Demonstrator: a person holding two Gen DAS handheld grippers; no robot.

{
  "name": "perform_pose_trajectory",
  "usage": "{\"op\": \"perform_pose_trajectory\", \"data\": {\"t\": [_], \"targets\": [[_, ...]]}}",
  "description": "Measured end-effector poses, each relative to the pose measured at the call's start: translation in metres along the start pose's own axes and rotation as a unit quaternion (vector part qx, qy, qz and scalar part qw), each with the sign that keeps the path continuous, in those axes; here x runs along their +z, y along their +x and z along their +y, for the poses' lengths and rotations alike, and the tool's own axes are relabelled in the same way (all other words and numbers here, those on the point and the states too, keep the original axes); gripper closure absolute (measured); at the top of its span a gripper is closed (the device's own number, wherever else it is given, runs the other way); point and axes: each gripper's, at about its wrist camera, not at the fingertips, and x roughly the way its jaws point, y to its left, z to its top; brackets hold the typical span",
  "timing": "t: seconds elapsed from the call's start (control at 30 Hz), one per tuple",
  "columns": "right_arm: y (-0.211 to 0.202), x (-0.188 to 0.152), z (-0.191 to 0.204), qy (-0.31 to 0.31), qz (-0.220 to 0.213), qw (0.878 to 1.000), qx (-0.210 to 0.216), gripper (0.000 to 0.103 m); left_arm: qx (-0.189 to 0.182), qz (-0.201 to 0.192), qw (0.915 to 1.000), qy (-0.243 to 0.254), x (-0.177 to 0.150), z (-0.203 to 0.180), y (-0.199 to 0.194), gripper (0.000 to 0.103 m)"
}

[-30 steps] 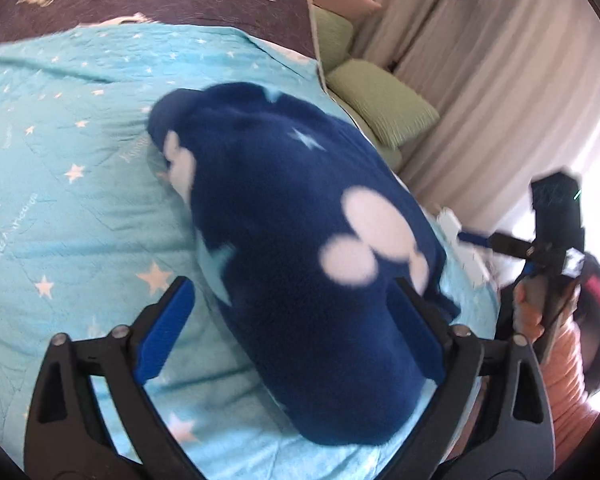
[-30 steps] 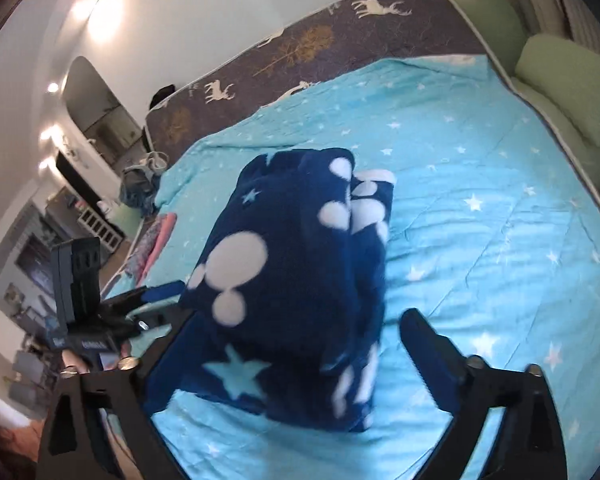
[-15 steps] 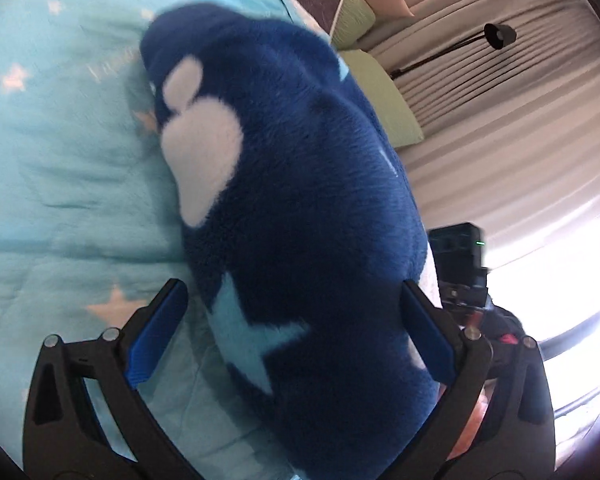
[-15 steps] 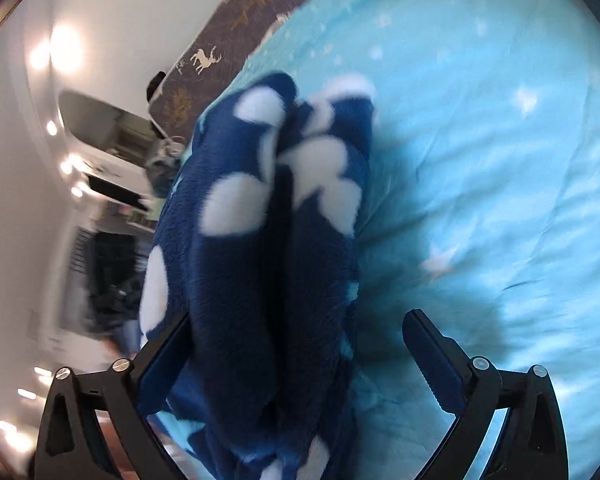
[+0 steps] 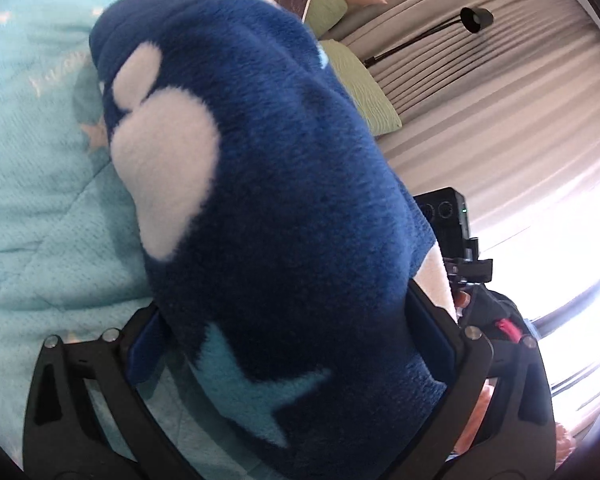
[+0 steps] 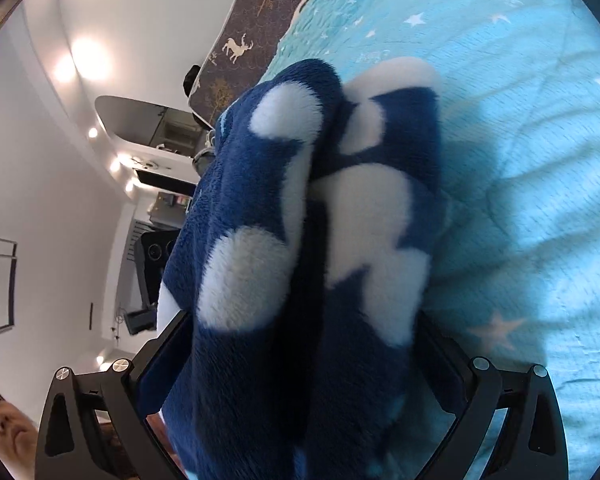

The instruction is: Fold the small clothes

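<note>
Fleece bundle [image 5: 284, 184] on starred turquoise bedspread [image 6: 540, 152], between both grippers' spread fingers.

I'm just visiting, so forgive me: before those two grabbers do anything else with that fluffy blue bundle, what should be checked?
1. Left gripper straddles the folded fleece garment: ok.
2. Right gripper straddles it too: ok.
3. Jaws actually squeezing the fabric: cannot tell.
4. Layers stacked neatly, two thick folds showing: ok.
5. Bundle resting on the turquoise star bedspread: cannot tell.
6. Bedspread free around the bundle: ok.
</note>
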Motion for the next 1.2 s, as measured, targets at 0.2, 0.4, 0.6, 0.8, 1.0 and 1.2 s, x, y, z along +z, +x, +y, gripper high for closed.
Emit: {"op": "perform_pose_trajectory", "data": {"t": [0.2, 0.4, 0.6, 0.8, 1.0, 1.2], "targets": [[-0.014, -0.01, 0.06, -0.066, -0.047, 0.997, -0.011, 0.014, 0.044, -0.043, 0.9946, 0.084, -0.002, -0.055, -0.023, 0.005], [-0.055, 0.02, 0.132, -0.144, -0.109, 0.983, -0.032, 0.018, 0.061, -0.105, 0.9792, 0.162, 0.051, -0.119, -0.056, 0.005], [-0.088, 0.105, 0.165, -0.166, -0.142, 0.975, -0.046, 0.018, 0.079, -0.14, 0.967, 0.198, 0.143, -0.146, -0.051, 0.005], [-0.089, 0.193, 0.136, -0.144, -0.18, 0.972, -0.05, 0.018, 0.095, -0.147, 0.965, 0.195, 0.229, -0.109, -0.022, 0.005], [-0.059, 0.269, 0.06, -0.086, -0.207, 0.973, -0.052, 0.018, 0.15, -0.142, 0.9639, 0.168, 0.292, -0.053, 0.041, 0.005], [-0.021, 0.324, -0.015, -0.039, -0.24, 0.96, -0.14, 0.017, 0.266, -0.127, 0.9454, 0.138, 0.313, 0.02, 0.12, 0.005]]}}
